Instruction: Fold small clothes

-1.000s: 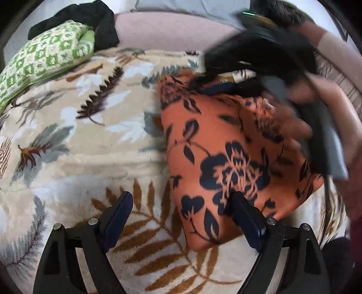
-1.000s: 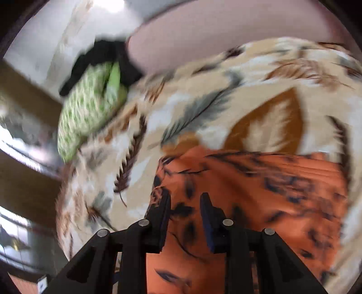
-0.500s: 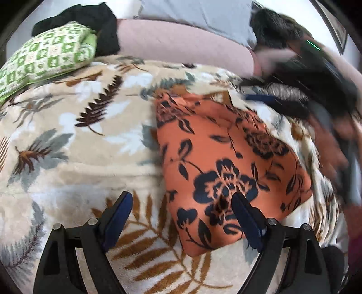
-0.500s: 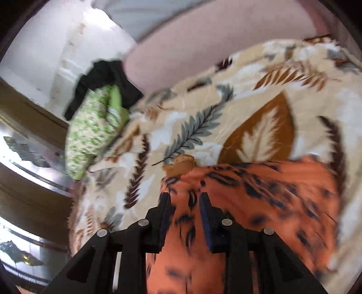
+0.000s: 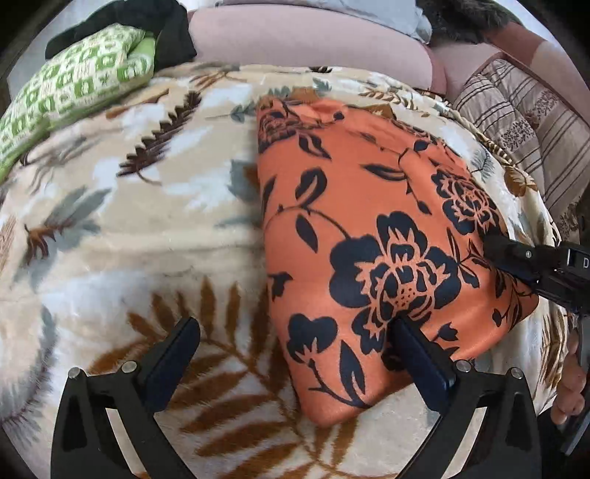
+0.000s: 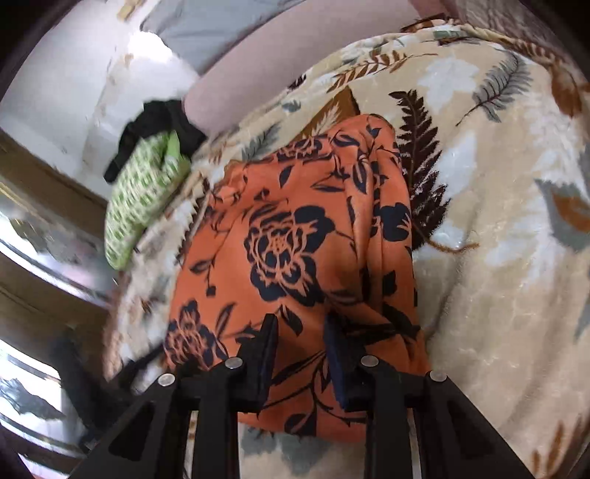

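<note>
A folded orange garment (image 5: 368, 221) with dark blue flowers lies on a leaf-patterned blanket (image 5: 147, 239). My left gripper (image 5: 293, 328) hangs over the garment's near left corner with its jaws opening wide. One of its fingers (image 5: 416, 353) rests on the cloth and the other stands over bare blanket, with nothing pinched. My right gripper (image 5: 516, 258) sits at the garment's right edge. In the right wrist view the right gripper (image 6: 301, 324) has its jaws a narrow gap apart over the garment (image 6: 295, 239), which lies flat beneath them.
A green-and-white patterned cloth (image 5: 73, 84) with a black garment (image 5: 166, 22) on it lies at the far left. A pink bolster (image 5: 313, 40) runs along the back. A striped cushion (image 5: 527, 121) is at the right. A person's hand (image 5: 568, 379) holds the right gripper.
The right gripper swept from the garment's far end along to its right near edge. The left jaws widened a little. The garment stayed folded in place.
</note>
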Motion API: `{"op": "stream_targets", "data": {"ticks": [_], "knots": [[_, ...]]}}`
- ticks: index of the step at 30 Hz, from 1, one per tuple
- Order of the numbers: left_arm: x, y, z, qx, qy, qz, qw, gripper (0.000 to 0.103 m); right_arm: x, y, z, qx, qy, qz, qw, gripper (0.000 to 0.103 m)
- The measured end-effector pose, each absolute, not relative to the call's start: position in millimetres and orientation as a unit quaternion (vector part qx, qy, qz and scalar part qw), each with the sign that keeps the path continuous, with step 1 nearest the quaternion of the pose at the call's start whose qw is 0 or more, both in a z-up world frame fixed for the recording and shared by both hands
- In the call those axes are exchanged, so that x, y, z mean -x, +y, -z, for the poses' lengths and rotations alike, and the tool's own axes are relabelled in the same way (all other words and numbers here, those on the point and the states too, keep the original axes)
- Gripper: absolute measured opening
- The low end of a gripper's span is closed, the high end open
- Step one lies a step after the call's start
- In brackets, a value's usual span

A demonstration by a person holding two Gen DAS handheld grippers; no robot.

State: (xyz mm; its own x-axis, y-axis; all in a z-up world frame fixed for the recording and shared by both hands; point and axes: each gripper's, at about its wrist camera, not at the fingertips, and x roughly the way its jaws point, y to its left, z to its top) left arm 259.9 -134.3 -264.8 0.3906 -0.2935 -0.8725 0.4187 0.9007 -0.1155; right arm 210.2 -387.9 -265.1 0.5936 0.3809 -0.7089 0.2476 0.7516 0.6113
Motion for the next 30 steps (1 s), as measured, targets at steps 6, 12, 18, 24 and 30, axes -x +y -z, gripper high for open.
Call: {"op": "stream_targets", "data": {"ticks": [6, 12, 18, 24, 30], "knots": [[-254.9, -141.9, 247.9, -0.087, 0.500, 0.193, 0.840, 0.103, -206.1, -389.7, 265.6, -0.347, 0.439, -0.056, 0.827, 0.030], [-237.7, -150.1, 221.5, -0.161, 0.414, 0.162, 0.881, 0.103, -205.2, -404.0, 274.0, -0.399, 0.429, -0.082, 0.806, 0.030], [-253.6, -143.0, 217.3, -0.135, 0.420, 0.143, 0.886, 0.103, -202.2, -405.2, 258.8, -0.391, 0.420, -0.090, 0.814, 0.030], [-263.7, -139.4, 214.4, -0.103, 0.422, 0.132, 0.891, 0.103, -199.1, -394.0, 215.7, -0.322, 0.357, -0.088, 0.872, 0.030], [-274.9, -136.9, 224.3, -0.090, 0.430, 0.122, 0.890, 0.103, -230.8, -396.3, 237.6, -0.335, 0.388, -0.040, 0.858, 0.030]]}}
